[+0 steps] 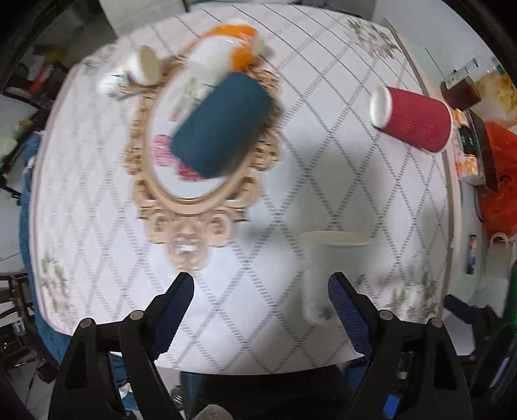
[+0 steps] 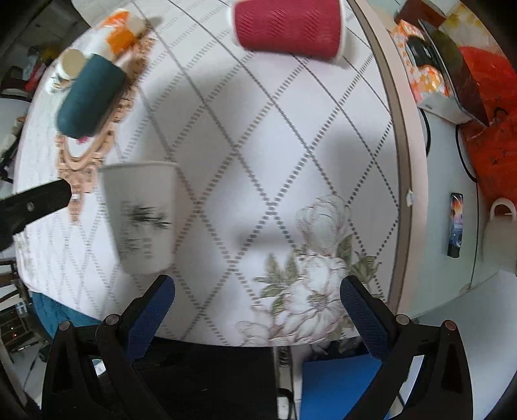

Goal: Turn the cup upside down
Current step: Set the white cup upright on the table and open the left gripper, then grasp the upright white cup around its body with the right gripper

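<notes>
Standing rim-up, the white paper cup bears blurred dark print

We see our left gripper and right gripper: black plastic arms, round rivets, textured blue finger pads.

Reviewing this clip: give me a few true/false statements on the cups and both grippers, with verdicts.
1. The white cup stands upright, mouth up. True.
2. The left gripper is shut on the white cup. False: its jaws are open and hold nothing.
3. The red cup stands mouth down. True: its wide rim meets the table and the narrower base faces up.
4. The teal cup stands on bare tablecloth. False: it stands on the ornate mirror.
5. The right gripper holds the red cup. False: it is open and empty, with the red cup at the far side of the table.
</notes>
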{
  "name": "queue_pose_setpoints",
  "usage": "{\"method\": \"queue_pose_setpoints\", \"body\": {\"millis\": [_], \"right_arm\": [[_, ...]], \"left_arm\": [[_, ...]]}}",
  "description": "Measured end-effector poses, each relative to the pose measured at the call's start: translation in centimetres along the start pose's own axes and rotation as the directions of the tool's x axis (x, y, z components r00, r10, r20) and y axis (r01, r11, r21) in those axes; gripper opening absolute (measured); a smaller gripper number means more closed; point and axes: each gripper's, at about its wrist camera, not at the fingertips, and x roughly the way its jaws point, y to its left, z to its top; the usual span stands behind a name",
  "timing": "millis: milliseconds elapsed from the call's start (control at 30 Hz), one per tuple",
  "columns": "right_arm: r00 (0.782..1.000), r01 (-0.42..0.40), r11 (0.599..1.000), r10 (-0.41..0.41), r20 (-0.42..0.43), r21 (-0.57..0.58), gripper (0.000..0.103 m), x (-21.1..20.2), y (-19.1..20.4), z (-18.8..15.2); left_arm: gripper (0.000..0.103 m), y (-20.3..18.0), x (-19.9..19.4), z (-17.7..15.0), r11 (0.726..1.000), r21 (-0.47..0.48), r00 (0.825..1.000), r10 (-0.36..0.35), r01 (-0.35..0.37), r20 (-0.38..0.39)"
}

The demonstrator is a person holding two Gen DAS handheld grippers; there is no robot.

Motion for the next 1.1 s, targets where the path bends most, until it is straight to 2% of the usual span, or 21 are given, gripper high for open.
{"method": "queue_pose_setpoints", "body": {"millis": [233,500,600,633,700,733,800,900,1000,1033,1067,1100], "right_arm": [[0.998,-0.046,0.998,0.048,0.048,-0.042,0.103,-2.7,3.4,-0.3],[0.996,-0.028,0.993,0.037,0.076,-0.115,0.103,-4.6,5.9,-0.1],[0.994,0.038,0.977,-0.015,0.107,-0.209,0.103,-5.7,6.8,0.0],[0.991,0.073,0.961,-0.040,0.129,-0.266,0.103,-6.1,7.4,0.1],[0.977,0.171,0.901,-0.102,0.188,-0.399,0.103,-6.8,8.6,0.1],[0.965,0.226,0.853,-0.131,0.225,-0.471,0.103,-7.1,9.3,0.0],[0.939,0.330,0.724,-0.188,0.287,-0.606,0.103,-7.3,10.8,-0.2],[0.886,0.464,0.476,-0.262,0.383,-0.747,0.103,-6.8,12.8,-0.7],[0.821,0.552,0.180,-0.284,0.495,-0.814,0.103,-5.5,14.4,-1.7],[0.796,0.571,0.043,-0.274,0.540,-0.820,0.103,-4.7,15.0,-2.3],[0.784,0.575,-0.034,-0.263,0.562,-0.818,0.103,-4.2,15.2,-2.8],[0.771,0.571,-0.148,-0.239,0.590,-0.807,0.103,-3.5,15.5,-3.5]], "left_arm": [[0.085,4.2,-1.6,-1.7,0.997,-0.047,0.998,0.062,-0.060,0.031],[0.085,7.3,-2.0,-3.3,0.991,-0.121,0.997,0.063,-0.058,0.040],[0.085,8.2,-1.6,-3.5,0.989,-0.137,0.997,0.064,-0.056,0.048],[0.085,8.3,-1.4,-3.5,0.989,-0.140,0.997,0.062,-0.055,0.049],[0.085,8.7,-0.9,-3.5,0.988,-0.146,0.997,0.064,-0.055,0.053],[0.085,8.8,-0.7,-3.5,0.987,-0.150,0.997,0.064,-0.056,0.053],[0.085,9.0,-0.2,-3.5,0.986,-0.158,0.997,0.062,-0.053,0.053],[0.085,9.2,0.6,-3.5,0.984,-0.171,0.998,0.053,-0.044,0.046],[0.085,9.3,1.4,-3.5,0.984,-0.175,0.998,0.043,-0.037,0.036],[0.085,9.2,1.8,-3.5,0.984,-0.176,0.999,0.039,-0.033,0.031],[0.085,9.2,2.2,-3.5,0.984,-0.176,0.999,0.035,-0.030,0.026],[0.085,9.2,2.4,-3.5,0.984,-0.177,0.999,0.034,-0.030,0.022]]}}
